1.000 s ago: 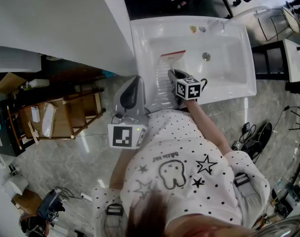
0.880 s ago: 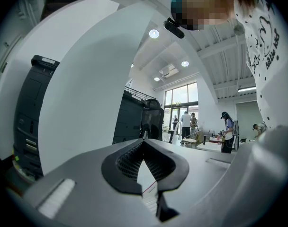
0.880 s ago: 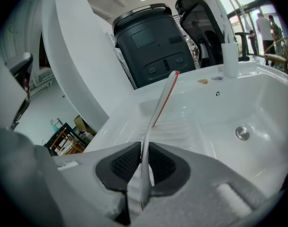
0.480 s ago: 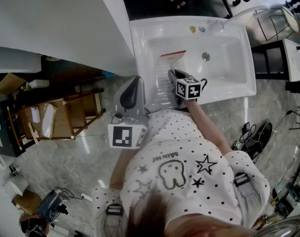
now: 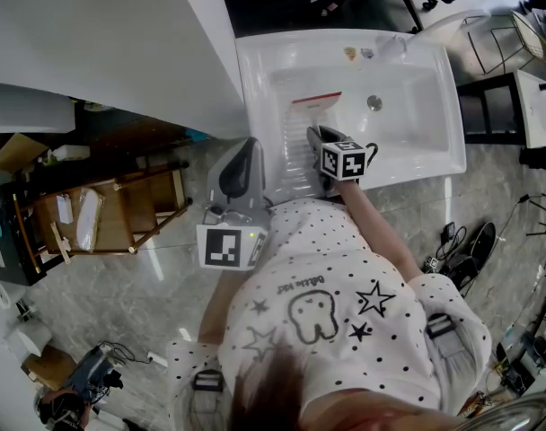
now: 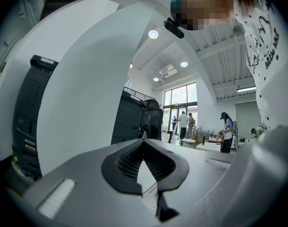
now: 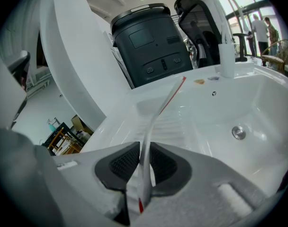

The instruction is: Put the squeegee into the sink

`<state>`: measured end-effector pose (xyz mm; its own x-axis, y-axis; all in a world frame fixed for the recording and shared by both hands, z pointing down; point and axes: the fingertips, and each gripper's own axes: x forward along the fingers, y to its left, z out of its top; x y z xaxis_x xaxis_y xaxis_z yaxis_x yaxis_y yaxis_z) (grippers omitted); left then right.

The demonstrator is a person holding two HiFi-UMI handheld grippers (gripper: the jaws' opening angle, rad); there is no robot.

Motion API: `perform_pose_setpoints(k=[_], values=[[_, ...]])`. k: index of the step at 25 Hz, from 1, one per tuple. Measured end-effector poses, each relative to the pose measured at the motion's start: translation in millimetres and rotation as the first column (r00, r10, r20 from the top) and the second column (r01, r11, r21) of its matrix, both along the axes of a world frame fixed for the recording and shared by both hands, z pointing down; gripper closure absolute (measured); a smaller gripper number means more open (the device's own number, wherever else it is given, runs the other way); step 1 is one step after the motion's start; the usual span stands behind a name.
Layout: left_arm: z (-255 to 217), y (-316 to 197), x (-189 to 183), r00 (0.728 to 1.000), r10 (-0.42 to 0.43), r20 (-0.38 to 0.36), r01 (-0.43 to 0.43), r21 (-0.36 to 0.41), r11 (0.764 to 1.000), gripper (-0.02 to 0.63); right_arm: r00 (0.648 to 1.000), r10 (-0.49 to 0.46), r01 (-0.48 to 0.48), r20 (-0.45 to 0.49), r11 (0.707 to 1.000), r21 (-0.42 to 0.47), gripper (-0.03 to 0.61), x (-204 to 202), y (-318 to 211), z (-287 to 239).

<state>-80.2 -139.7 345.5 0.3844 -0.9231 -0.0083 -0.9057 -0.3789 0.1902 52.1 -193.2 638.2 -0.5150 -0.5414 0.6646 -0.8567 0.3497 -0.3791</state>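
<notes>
No word or number can be read for certain. A short line of print (image 5: 302,285) on the shirt (image 5: 381,348) is too small to read. Square coded markers are borne by the left cube (image 5: 226,248) and the right cube (image 5: 342,162).

head: steeply down | right gripper view: close over sink (image 7: 257,103) (shared) | left: level

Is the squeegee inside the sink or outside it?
Inside: the squeegee sits on or just above the ribbed slope, well within the sink rim; contact cannot be told.

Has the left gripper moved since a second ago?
No. The left gripper still sits just outside the front left corner of the sink in the head view.
</notes>
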Motion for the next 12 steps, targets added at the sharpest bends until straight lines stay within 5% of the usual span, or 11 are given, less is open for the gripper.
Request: perform_pose_setpoints(k=[12], values=[[0.6, -0.5, 1.4, 1.000, 0.007, 0.005, -0.007, -0.001, 1.000, 0.618, 1.000, 0.019, -0.019, -0.004, 1.000, -0.015, 0.508, 6.5, -2.4, 3.2]])
